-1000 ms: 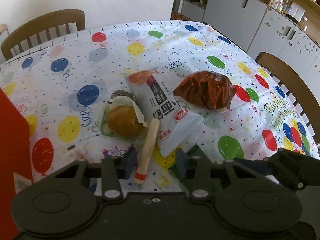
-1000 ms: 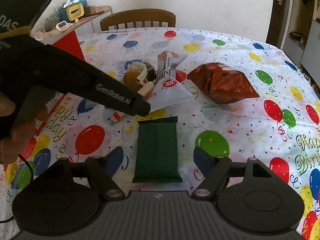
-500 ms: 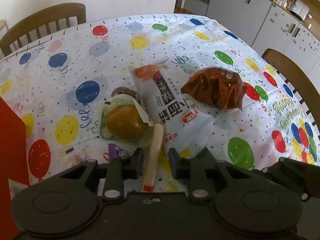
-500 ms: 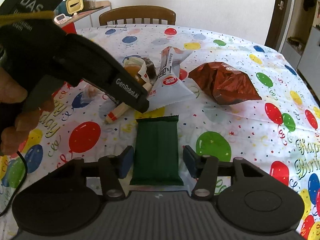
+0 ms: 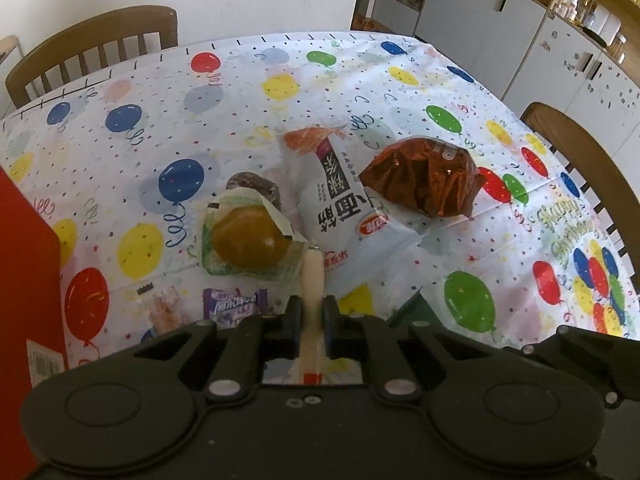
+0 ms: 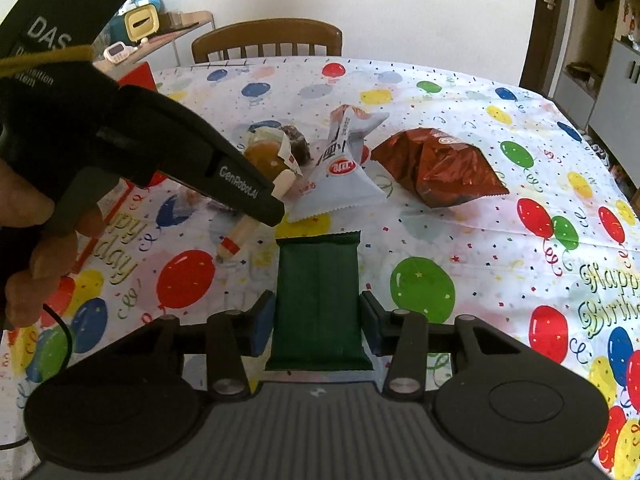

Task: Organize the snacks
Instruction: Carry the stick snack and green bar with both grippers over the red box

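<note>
Left gripper point(image 5: 307, 322): jaws have just closed onto the cream-coloured sausage stick point(image 5: 312, 280) (red band at its near end), pads pressed against its sides. In the right wrist view the stick point(image 6: 240, 236) passes under the gripper's black nose, near end at the tablecloth, far end toward the white packet.

Right gripper point(image 6: 316, 324): jaws have been closing on the dark green wrapped bar point(image 6: 318, 296), which lies flat on the cloth lengthwise between the blue pads; the pads sit at the bar's long edges, apparently touching, though a firm squeeze cannot be confirmed. Lately little change in gap.

A person's hand point(image 6: 36, 256) holds the left tool's grip at the left edge of the right wrist view.

Just beyond the left jaws: purple candy wrapper point(image 5: 234, 304) and a small clear-wrapped snack point(image 5: 164, 304), both flat on the cloth. Next, a clear-packed brown bun point(image 5: 248, 240), a dark round cake point(image 5: 252, 184) behind it. To the right, the white noodle-snack packet point(image 5: 344, 208), touching the stick's far tip. Further right, apart from it, the crinkled red-brown foil bag point(image 5: 424, 176).

Red box point(image 5: 24, 280) stands at the left edge. Balloon-print tablecloth point(image 5: 160, 128) covers the table; wooden chairs point(image 5: 100, 48) at the far side, white cabinets point(image 5: 480, 12) beyond.
</note>
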Demonstrator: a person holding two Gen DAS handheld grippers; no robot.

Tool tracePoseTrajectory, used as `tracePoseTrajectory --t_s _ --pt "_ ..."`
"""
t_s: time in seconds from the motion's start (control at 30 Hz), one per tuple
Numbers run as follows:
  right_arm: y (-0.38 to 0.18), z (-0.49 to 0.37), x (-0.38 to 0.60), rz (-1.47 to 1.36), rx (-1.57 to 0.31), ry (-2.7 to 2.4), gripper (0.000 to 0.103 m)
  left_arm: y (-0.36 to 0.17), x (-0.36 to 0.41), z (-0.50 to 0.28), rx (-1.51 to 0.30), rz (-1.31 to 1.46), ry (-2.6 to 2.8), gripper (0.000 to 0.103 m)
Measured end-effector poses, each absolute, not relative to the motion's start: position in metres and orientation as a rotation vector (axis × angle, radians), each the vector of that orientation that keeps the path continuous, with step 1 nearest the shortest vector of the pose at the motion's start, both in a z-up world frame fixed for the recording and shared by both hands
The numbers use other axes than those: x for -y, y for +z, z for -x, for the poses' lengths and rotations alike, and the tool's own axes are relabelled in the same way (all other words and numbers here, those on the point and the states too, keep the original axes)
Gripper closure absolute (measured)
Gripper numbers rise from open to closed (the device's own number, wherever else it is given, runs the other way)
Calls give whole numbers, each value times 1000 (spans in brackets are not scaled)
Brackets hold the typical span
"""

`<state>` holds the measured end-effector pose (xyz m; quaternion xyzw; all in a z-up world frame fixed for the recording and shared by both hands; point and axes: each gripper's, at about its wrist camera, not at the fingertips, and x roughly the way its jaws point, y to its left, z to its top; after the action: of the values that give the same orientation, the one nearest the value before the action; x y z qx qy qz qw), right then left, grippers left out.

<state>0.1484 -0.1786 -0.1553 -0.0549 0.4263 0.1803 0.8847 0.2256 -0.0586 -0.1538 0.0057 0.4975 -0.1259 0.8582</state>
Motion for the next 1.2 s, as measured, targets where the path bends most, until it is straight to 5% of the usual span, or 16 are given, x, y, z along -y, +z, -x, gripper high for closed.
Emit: tracePoseTrajectory --t_s 1.2 --pt "-39 -127 80 155 -749 570 59 -36 -60 -137 -884 155 -111 96"
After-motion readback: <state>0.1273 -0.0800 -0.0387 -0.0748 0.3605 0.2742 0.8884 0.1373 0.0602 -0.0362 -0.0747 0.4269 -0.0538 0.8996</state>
